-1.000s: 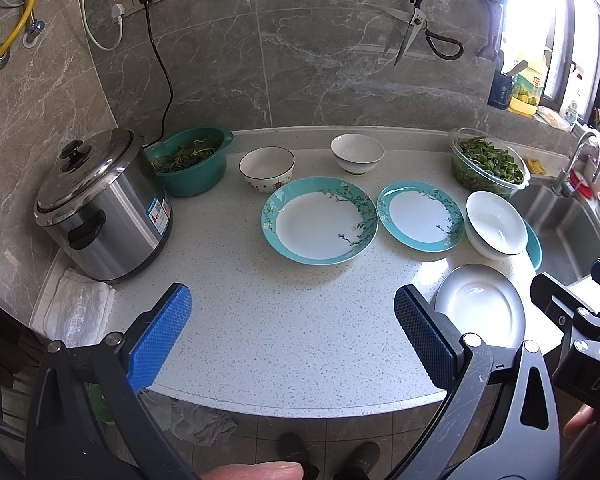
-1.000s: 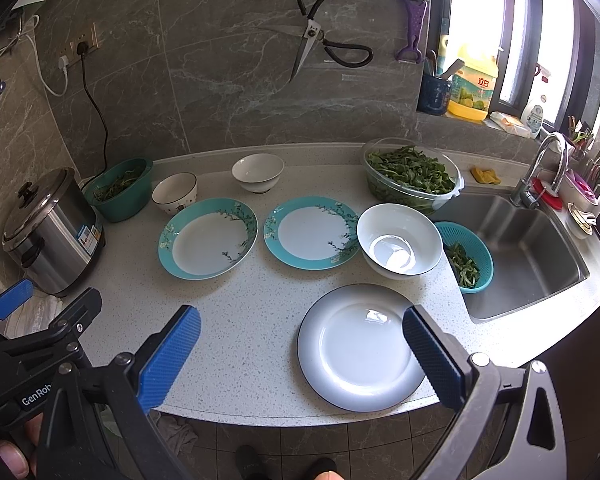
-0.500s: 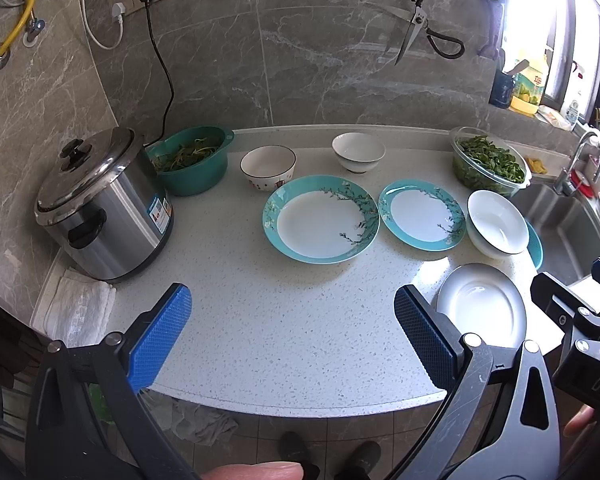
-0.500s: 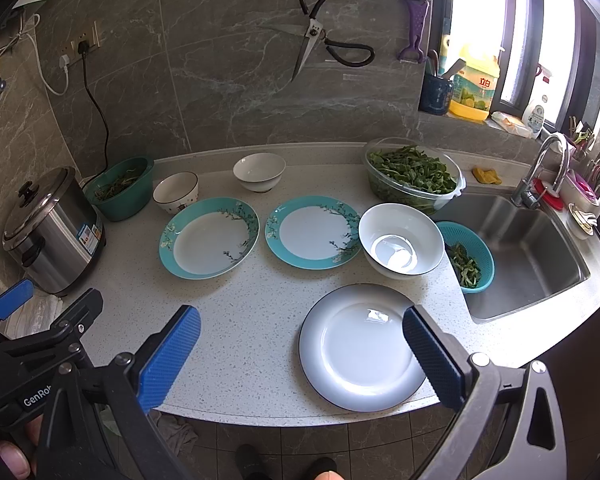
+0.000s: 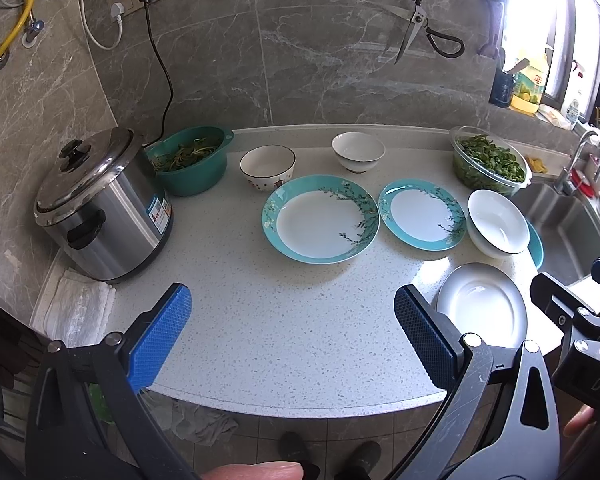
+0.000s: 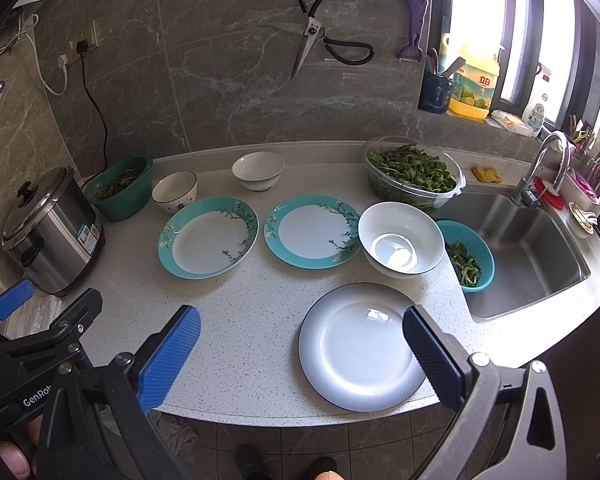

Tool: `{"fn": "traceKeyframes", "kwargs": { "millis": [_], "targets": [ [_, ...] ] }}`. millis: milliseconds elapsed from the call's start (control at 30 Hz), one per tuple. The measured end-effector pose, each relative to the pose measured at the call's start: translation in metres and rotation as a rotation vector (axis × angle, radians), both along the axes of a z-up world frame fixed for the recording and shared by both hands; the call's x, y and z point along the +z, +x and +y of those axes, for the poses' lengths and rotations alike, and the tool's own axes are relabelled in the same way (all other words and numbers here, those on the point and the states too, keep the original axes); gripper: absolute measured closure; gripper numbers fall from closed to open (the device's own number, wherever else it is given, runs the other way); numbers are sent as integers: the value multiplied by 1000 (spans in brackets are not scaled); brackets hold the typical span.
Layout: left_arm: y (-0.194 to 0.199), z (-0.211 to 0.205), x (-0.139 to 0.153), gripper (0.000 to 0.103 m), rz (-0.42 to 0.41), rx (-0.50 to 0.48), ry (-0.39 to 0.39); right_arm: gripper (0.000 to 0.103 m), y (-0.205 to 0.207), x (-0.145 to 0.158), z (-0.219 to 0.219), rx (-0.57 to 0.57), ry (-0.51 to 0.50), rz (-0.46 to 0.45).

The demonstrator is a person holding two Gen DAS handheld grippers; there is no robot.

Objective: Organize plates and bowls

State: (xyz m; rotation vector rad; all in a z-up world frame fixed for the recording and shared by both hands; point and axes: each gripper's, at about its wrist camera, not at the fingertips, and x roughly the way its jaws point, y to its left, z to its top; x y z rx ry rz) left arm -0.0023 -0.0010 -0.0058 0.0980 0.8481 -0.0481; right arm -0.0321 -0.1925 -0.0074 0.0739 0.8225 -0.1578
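White plate: round white plate with a thin dark rim (image 6: 358, 346), flat on the speckled white countertop (image 6: 240, 320) near its front edge, directly ahead of the right gripper
Deep white bowl: large white bowl with a dark rim (image 6: 400, 240), upright, just behind the white plate and just right of the nearer teal plate
Teal plates: two round teal-rimmed plates with a blossom branch pattern (image 6: 208, 236) (image 6: 312, 230), side by side and close together at mid-counter
Small bowls: white bowl with a dark rim and red pattern (image 6: 175, 191) and plain white footed bowl (image 6: 258, 170), both upright behind the teal plates
Right gripper: blue-padded black tong (image 6: 300, 354), jaws spread wide, holding nothing, above the front counter edge
Left gripper: blue-padded black tong (image 5: 292, 328), jaws spread wide, holding nothing, over bare countertop
Left side: steel rice cooker with lid (image 5: 100, 204); green basin of stems (image 5: 190, 158) beside it
Right side: clear bowl of leafy greens (image 6: 412, 172); teal strainer basket (image 6: 468, 256) at the steel sink (image 6: 532, 248) edge
Wall: scissors (image 6: 320, 40) hanging on grey marble tile
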Motion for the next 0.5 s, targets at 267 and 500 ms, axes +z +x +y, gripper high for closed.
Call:
{"fn": "traceKeyframes", "kwargs": {
  "millis": [267,500],
  "targets": [
    [3,1,-3,0,6,2,1,0,-2,-10,5,-3,0,3],
    [14,3,-13,0,24,-18,-2,0,5,-15,1,-28,14,24]
  ]
}}
